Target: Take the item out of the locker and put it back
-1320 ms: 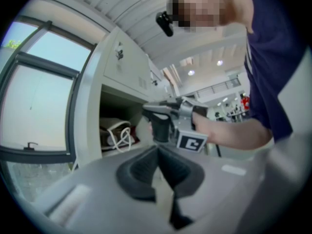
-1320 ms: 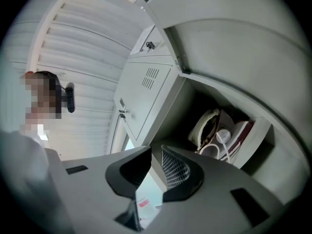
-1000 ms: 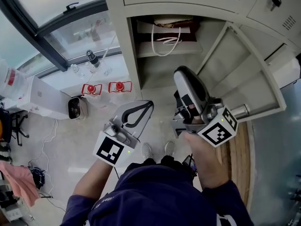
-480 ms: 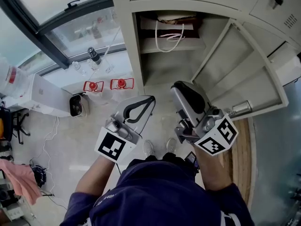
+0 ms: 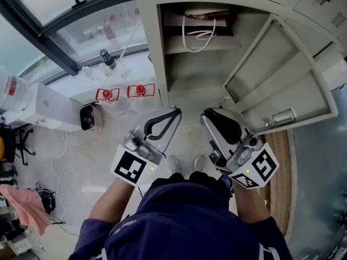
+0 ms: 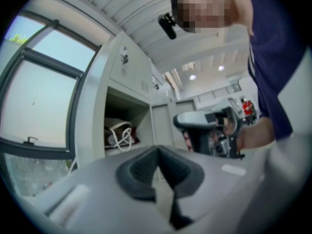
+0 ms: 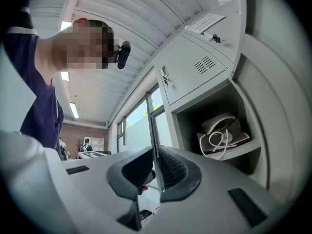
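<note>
Person in a navy blue top [image 5: 179, 221] looks down, one grey two-jaw gripper in each hand, both held low in front of the body. Left gripper [image 5: 174, 112]: finger tips pressed together, nothing between them. Right gripper [image 5: 211, 117]: jaws have just been closing, now nearly together with only a thin slit left and nothing in it. The two grippers are side by side and apart.

White shoes [image 5: 172, 168] on the pale floor, under the grippers. Further left on the floor are two red-capped clear containers [image 5: 107, 95] and a black bottle [image 5: 107, 61] by the dark-framed window.

The beige metal locker [image 5: 149, 47] stands ahead, its door [image 5: 276, 80] swung open to the right. The dark red and white bag with white cord handles [image 5: 198, 23] sits on the locker's upper shelf, well clear of both grippers and untouched.
</note>
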